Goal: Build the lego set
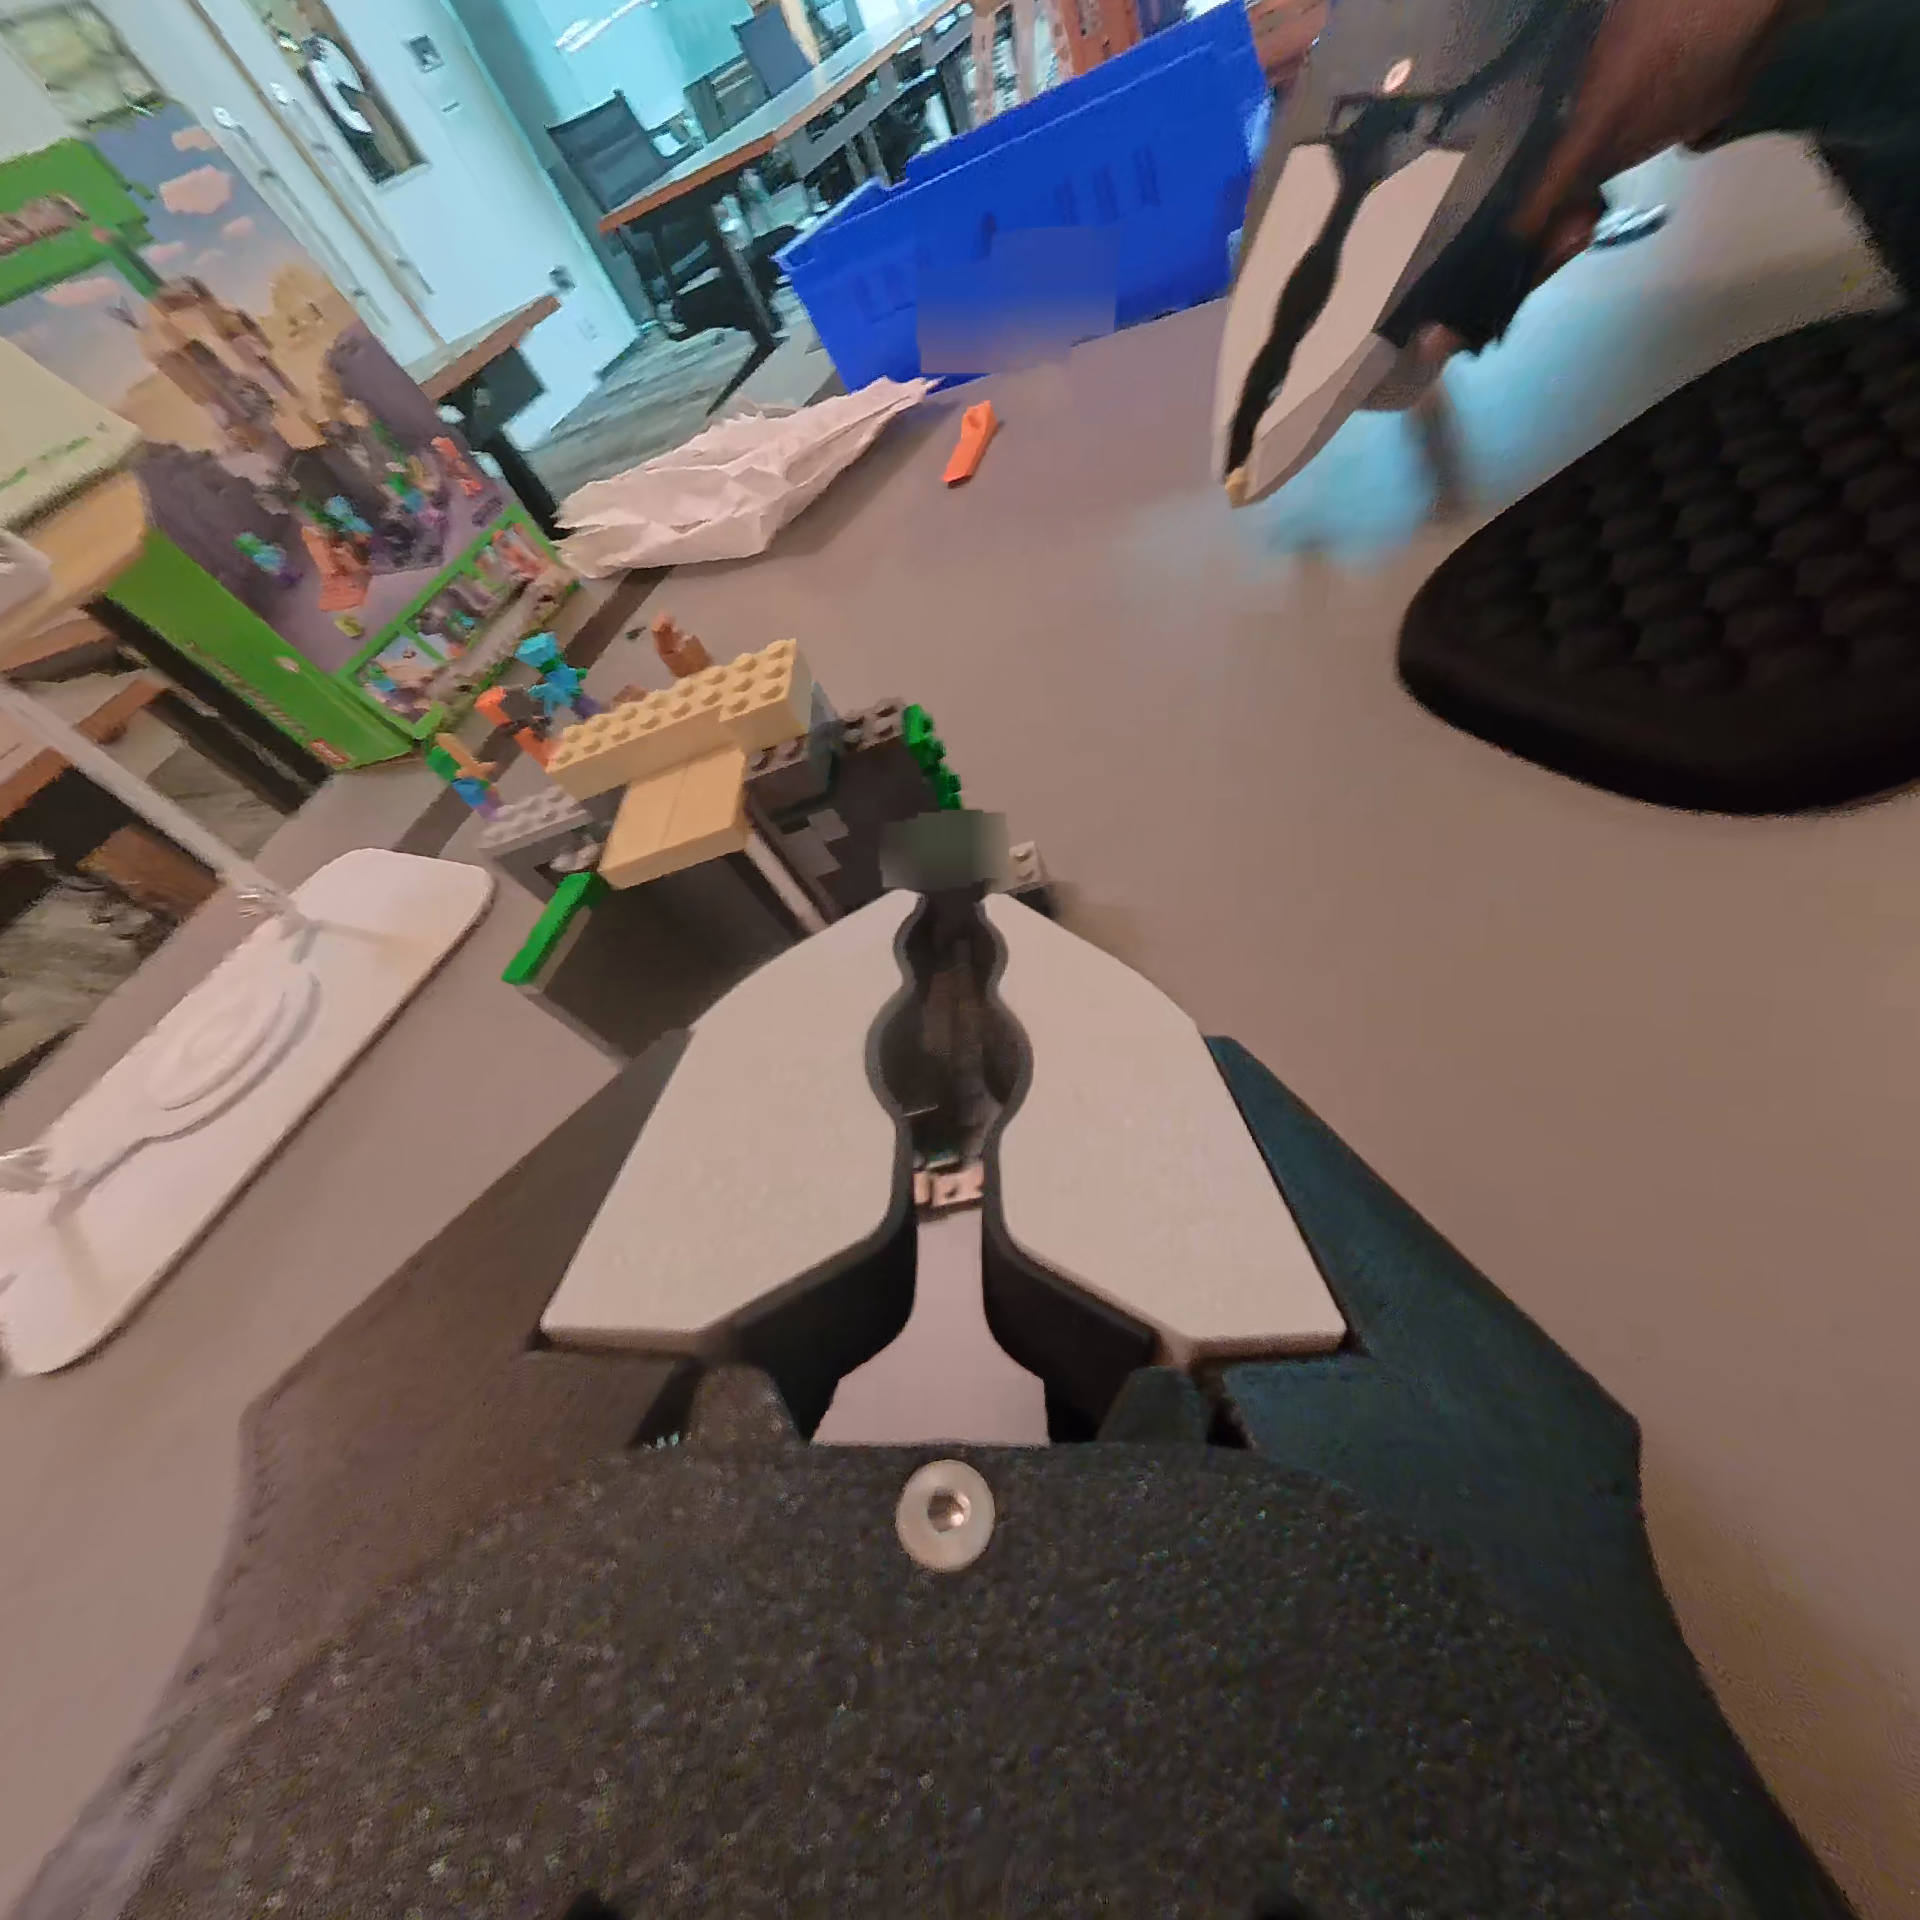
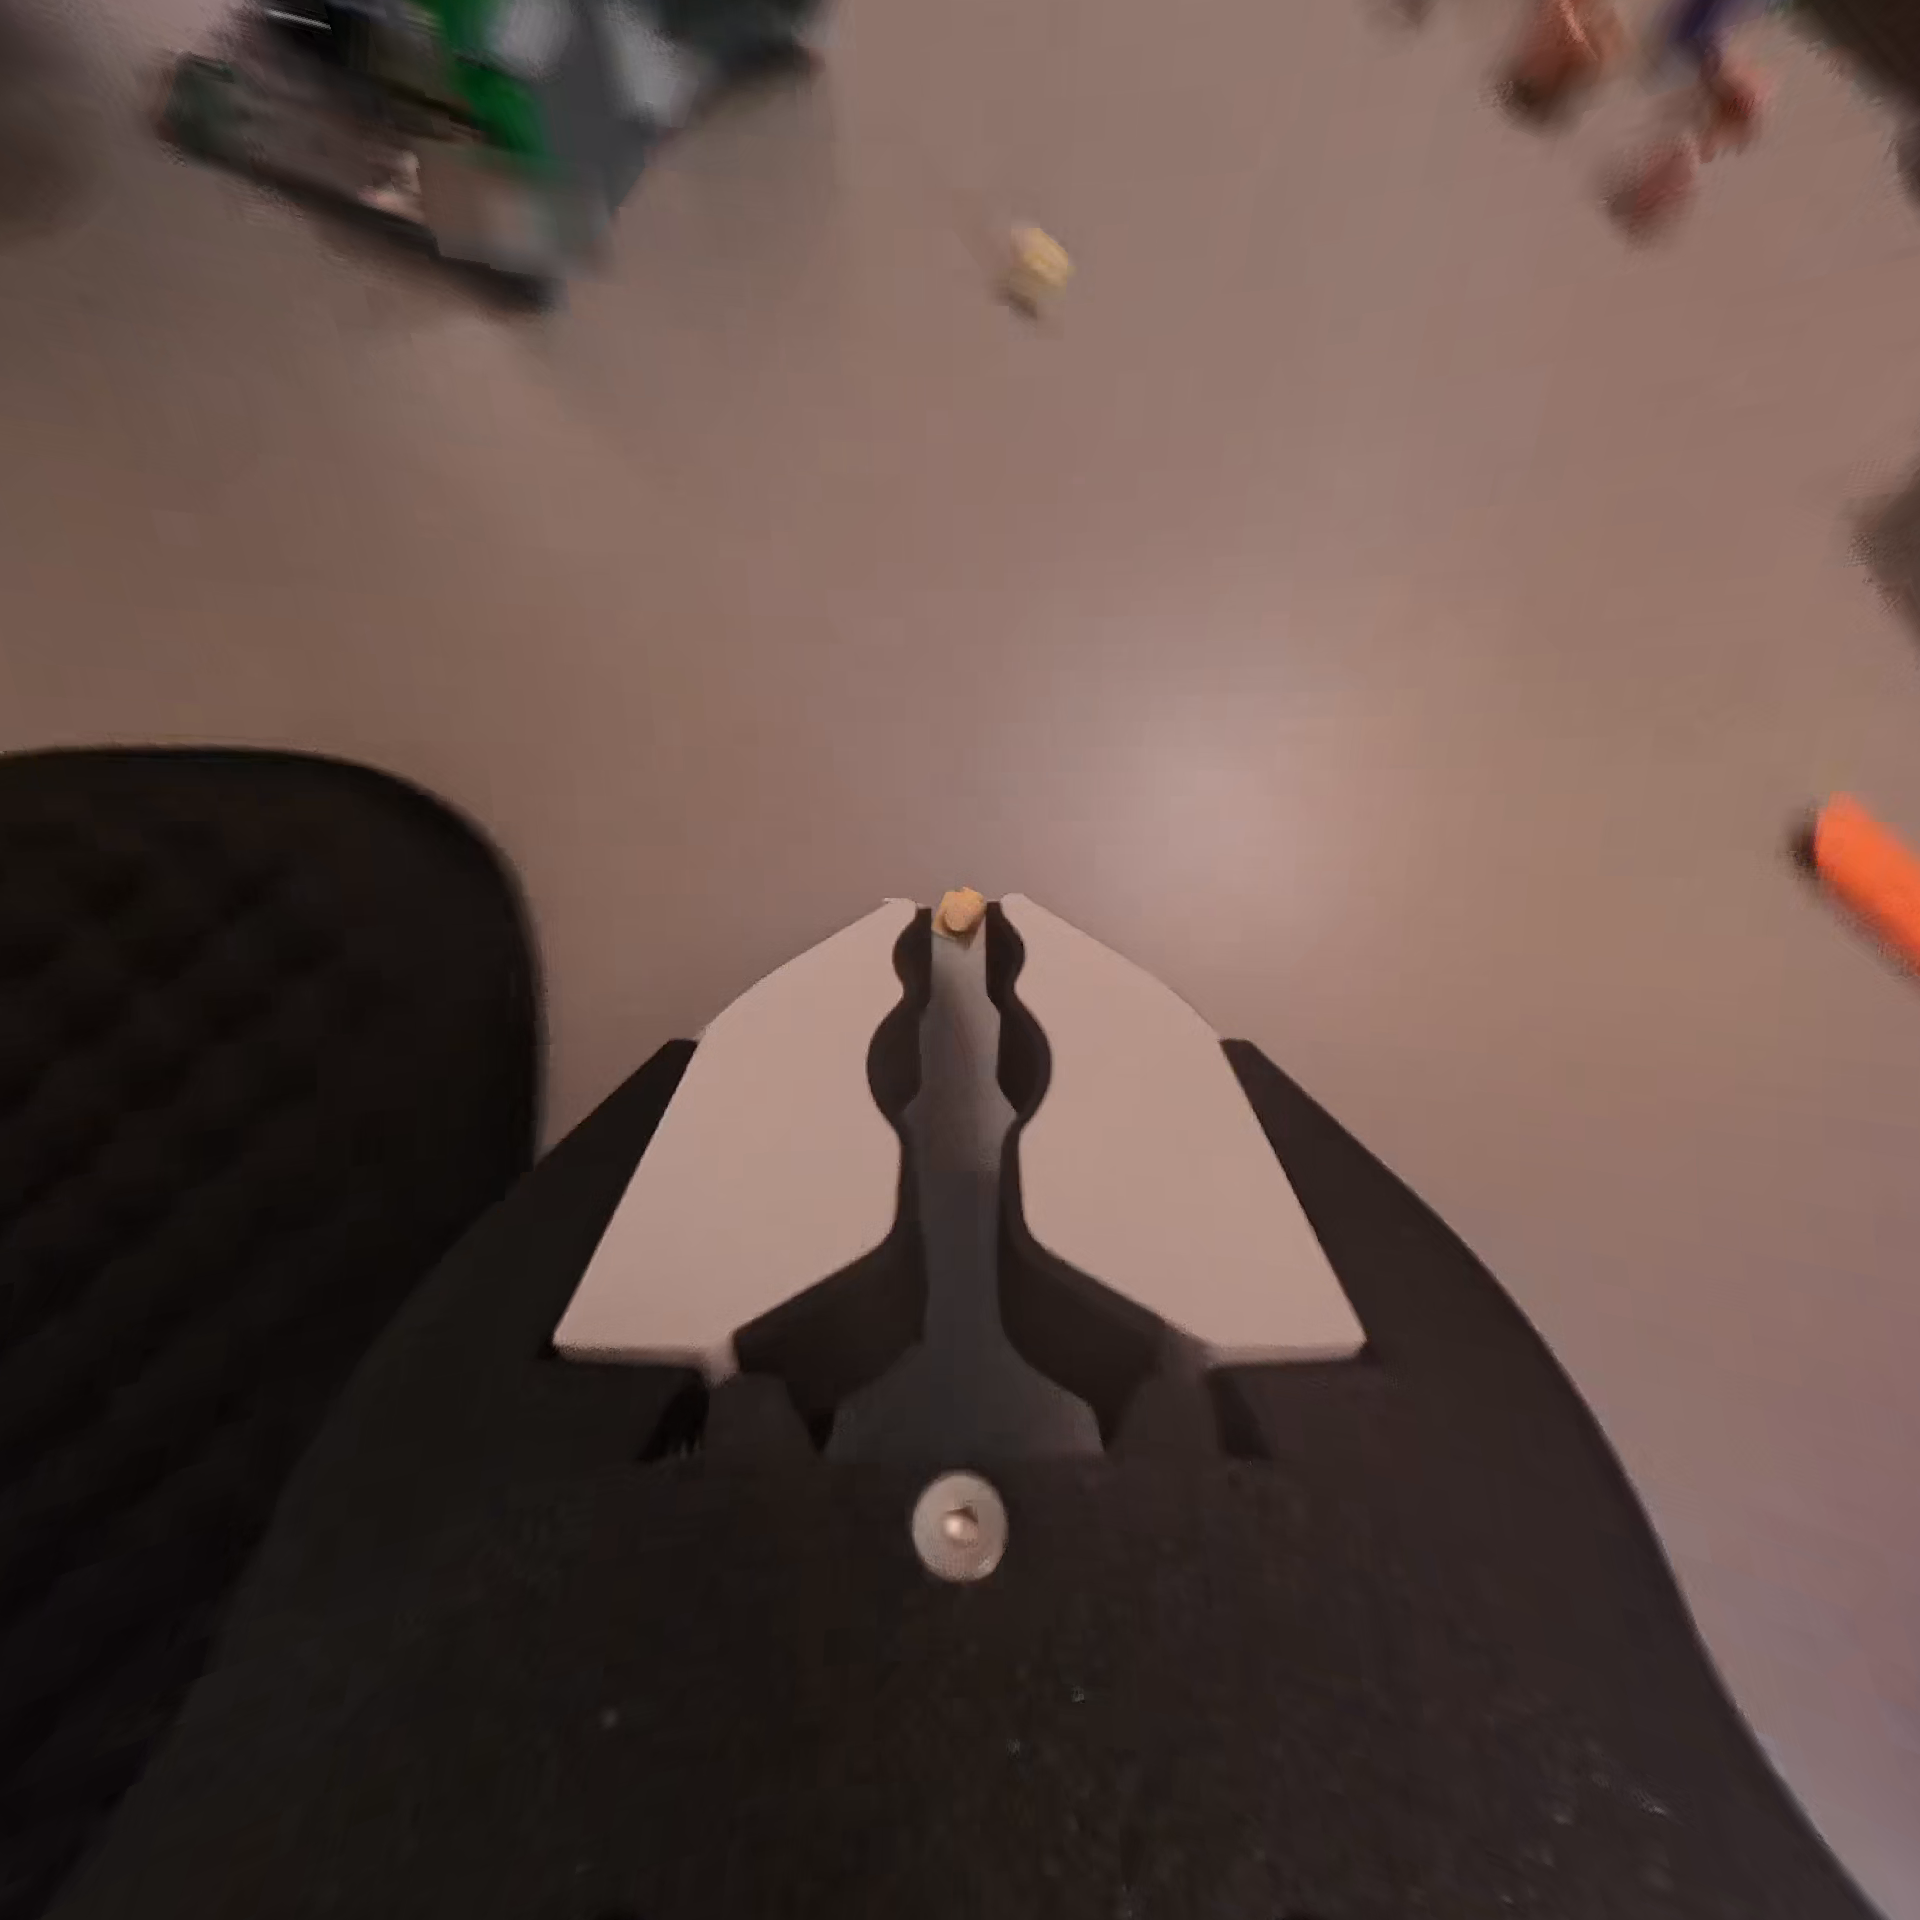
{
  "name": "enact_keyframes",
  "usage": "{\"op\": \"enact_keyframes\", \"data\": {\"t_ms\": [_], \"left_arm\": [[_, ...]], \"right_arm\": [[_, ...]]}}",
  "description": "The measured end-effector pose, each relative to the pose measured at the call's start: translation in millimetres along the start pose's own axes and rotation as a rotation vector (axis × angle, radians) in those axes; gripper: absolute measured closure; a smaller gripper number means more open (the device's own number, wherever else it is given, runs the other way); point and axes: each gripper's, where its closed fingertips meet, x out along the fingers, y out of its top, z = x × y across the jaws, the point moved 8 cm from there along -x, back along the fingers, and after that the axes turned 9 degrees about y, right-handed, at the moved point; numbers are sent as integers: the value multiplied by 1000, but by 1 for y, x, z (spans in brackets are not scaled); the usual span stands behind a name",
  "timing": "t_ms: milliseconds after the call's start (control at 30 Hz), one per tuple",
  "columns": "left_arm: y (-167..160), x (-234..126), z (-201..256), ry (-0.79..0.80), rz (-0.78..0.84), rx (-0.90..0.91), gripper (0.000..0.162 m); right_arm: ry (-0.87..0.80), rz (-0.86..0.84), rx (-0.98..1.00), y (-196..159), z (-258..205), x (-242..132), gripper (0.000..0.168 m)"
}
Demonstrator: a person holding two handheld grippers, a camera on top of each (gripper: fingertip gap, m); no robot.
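The partly built lego model [image 1: 686, 769], with tan plates on grey and green bricks, stands on the grey table just ahead of my left gripper [image 1: 951, 909]. The left gripper's jaws are closed on a dark grey part at the model's near right edge. My right gripper [image 2: 958, 906] is shut on a tiny tan lego piece [image 2: 958, 912] and holds it above the table. It also shows in the left wrist view [image 1: 1247, 478], up at the right, apart from the model. The model is a blur at the top left of the right wrist view [image 2: 416, 156].
A black textured mat [image 1: 1683, 603] lies to the right. An orange piece [image 1: 971, 442], crumpled white paper [image 1: 727, 488] and blue bins [image 1: 1039, 239] lie beyond. The lego box [image 1: 312, 520] and a white base plate [image 1: 208, 1091] are left. A loose tan piece [image 2: 1039, 265] lies on the table. Across from one pair of fingers to the other is roughly 25 cm.
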Motion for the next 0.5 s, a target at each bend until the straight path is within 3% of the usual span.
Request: {"op": "enact_keyframes", "data": {"t_ms": [33, 100, 267, 500], "left_arm": [[2, 1, 3, -47, 6, -36, 153], [7, 2, 11, -147, 40, -92, 151], [22, 5, 32, -287, 108, -149, 149], [26, 3, 43, -361, 138, -144, 147]], "right_arm": [[51, 31, -118, 10, -11, 1, 159], [161, 116, -315, 34, -34, 4, 159], [399, 194, -578, 83, -80, 23, 159], [482, 216, -745, 116, -112, 44, 159]]}}
